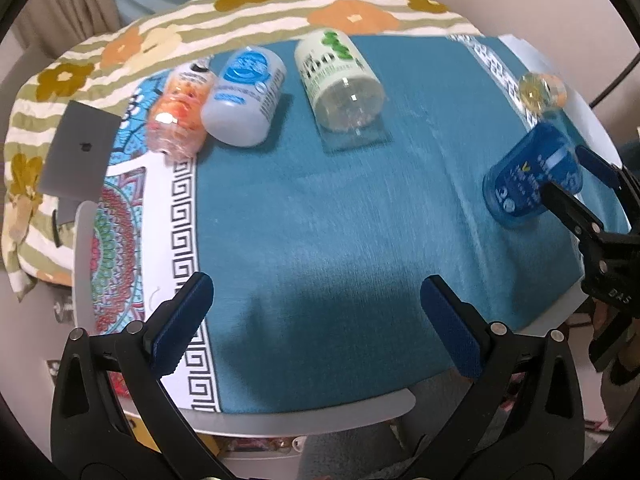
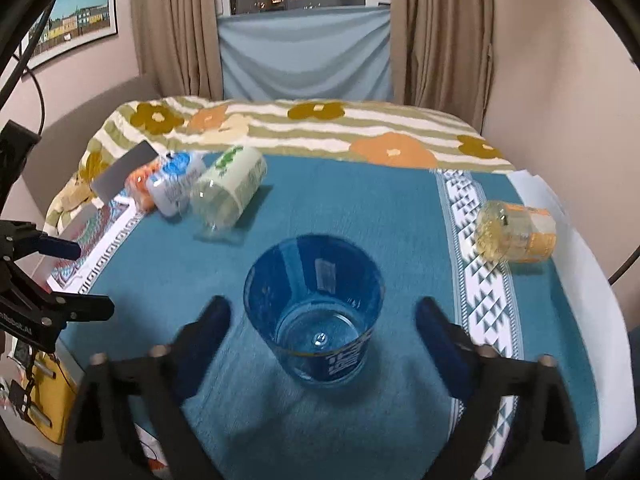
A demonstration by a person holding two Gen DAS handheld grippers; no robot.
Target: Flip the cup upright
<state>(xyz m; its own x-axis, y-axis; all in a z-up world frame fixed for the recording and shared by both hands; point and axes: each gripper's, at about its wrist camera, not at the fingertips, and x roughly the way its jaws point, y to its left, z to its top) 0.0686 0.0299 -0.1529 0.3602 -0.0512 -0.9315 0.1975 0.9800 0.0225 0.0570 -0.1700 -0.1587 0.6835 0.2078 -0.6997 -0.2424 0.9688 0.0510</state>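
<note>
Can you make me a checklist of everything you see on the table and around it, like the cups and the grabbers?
Surface: teal cloth over a round table.
Job's things: blue cup standing upright, mouth up.
Clutter: orange cup, white-blue cup, green-print cup and yellow cup, all lying on their sides; grey card.
Grippers: left gripper open, empty; right gripper open around the blue cup, not touching.
Cables: black cable at left wall.
Surroundings: floral bedspread, curtains, window.

Motion blur smears the orange cup (image 1: 178,118); its print is perhaps unreadable
</note>
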